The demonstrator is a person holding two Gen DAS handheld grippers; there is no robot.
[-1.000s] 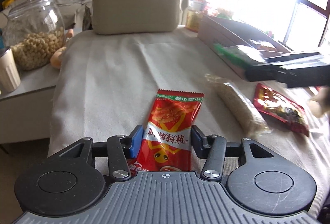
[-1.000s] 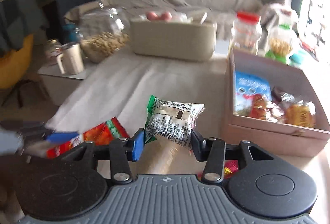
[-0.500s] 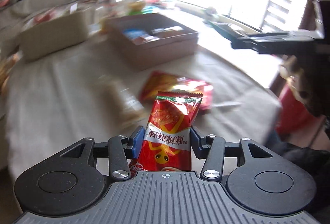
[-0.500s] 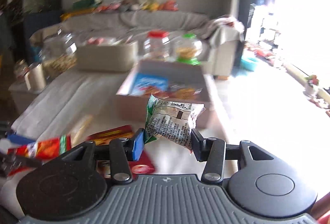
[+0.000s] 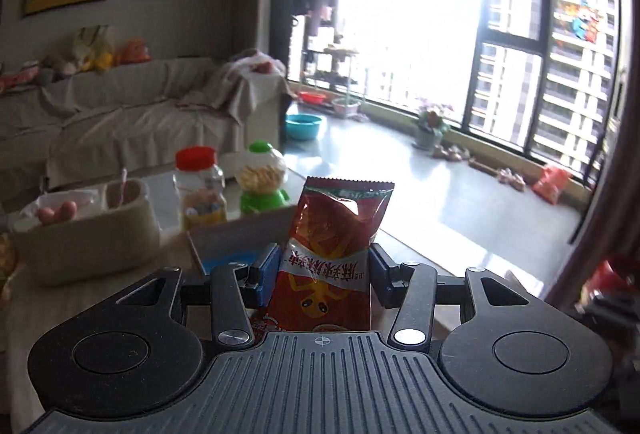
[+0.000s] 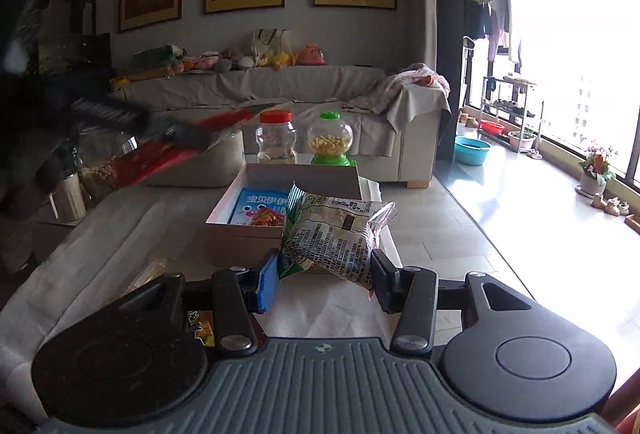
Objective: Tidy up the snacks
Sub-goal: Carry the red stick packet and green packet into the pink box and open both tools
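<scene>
Two packets held aloft, red packet [image 5: 332,254] gripped upright by left gripper [image 5: 323,274], crumpled green-white packet [image 6: 330,234] clamped in right gripper [image 6: 324,278], open box [image 6: 304,176] beyond holding blue packet [image 6: 260,204].

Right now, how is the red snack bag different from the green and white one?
The red snack bag is bright red with a cartoon picture; the green and white snack bag shows mostly small black print. The red one stands straight up in the left tool; the green and white one leans sideways, crumpled, in the right tool. Both are sealed packets with zigzag edges, each squeezed by a tool above the table.
</scene>
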